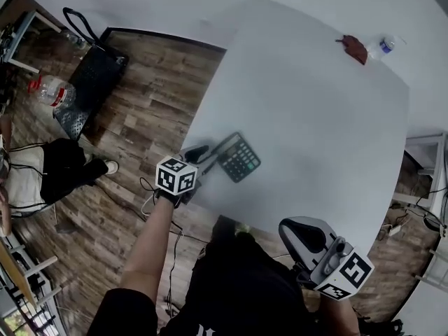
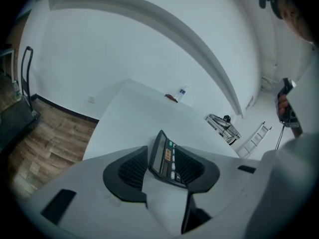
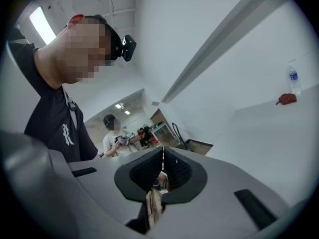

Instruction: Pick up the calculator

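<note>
Left gripper [image 2: 163, 158] jaws released, straddling the calculator [image 1: 238, 157] on the tabletop [image 1: 315, 103], ready to clamp; right gripper [image 3: 162, 156] clenched, empty.

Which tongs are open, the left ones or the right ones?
The left tongs: their jaws stand wide apart, with the black rectangular calculator showing between them. The right tongs have their jaws pressed together, with nothing between them.
</note>
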`<state>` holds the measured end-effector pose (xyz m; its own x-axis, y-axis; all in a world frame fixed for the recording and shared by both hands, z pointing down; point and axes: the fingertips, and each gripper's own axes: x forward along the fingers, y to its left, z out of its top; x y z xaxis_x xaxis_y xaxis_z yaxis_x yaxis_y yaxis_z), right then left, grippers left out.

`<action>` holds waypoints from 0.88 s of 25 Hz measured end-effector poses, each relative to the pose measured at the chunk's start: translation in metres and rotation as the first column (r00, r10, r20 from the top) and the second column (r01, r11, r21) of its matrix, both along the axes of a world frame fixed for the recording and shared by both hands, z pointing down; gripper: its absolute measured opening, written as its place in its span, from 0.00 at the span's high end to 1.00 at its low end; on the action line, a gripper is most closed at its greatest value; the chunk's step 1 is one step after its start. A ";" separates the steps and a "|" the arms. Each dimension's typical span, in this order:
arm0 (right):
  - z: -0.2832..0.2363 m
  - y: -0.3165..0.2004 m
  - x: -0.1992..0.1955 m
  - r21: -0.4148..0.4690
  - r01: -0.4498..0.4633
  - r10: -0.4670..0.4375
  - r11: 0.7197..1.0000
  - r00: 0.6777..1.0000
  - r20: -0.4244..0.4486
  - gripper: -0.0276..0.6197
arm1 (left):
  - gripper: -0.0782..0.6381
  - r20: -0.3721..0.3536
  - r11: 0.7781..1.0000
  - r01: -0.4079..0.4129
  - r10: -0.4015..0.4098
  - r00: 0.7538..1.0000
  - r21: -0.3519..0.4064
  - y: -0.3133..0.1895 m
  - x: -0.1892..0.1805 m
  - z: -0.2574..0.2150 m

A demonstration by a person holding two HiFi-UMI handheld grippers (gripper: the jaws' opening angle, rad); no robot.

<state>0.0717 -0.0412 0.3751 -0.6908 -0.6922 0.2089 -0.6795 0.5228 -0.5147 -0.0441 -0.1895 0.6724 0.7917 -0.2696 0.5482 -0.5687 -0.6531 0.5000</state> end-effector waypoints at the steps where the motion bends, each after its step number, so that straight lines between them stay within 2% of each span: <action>1: 0.002 -0.003 -0.001 -0.008 -0.001 0.001 1.000 1.000 -0.002 0.93 | 0.68 0.000 1.000 -0.018 0.018 1.000 -0.022 -0.001 0.002 0.007; 6: 0.010 -0.017 -0.006 -0.041 -0.007 0.007 0.999 1.000 -0.009 0.93 | 0.68 0.007 0.987 -0.117 0.118 0.993 -0.110 0.000 0.013 0.033; 12: 0.016 -0.025 -0.006 -0.064 -0.003 0.002 0.998 1.000 -0.013 0.93 | 0.68 -0.025 0.952 -0.215 0.215 0.976 -0.220 0.013 0.031 0.052; 15: 0.016 -0.028 -0.004 -0.070 -0.002 0.001 0.998 1.000 -0.015 0.93 | 0.78 -0.079 0.936 -0.241 0.229 0.970 -0.255 0.016 0.037 0.051; 22: 0.018 -0.041 -0.004 -0.074 -0.002 0.001 0.997 1.000 -0.013 0.93 | 0.81 -0.161 0.922 -0.255 0.216 0.963 -0.290 0.019 0.040 0.044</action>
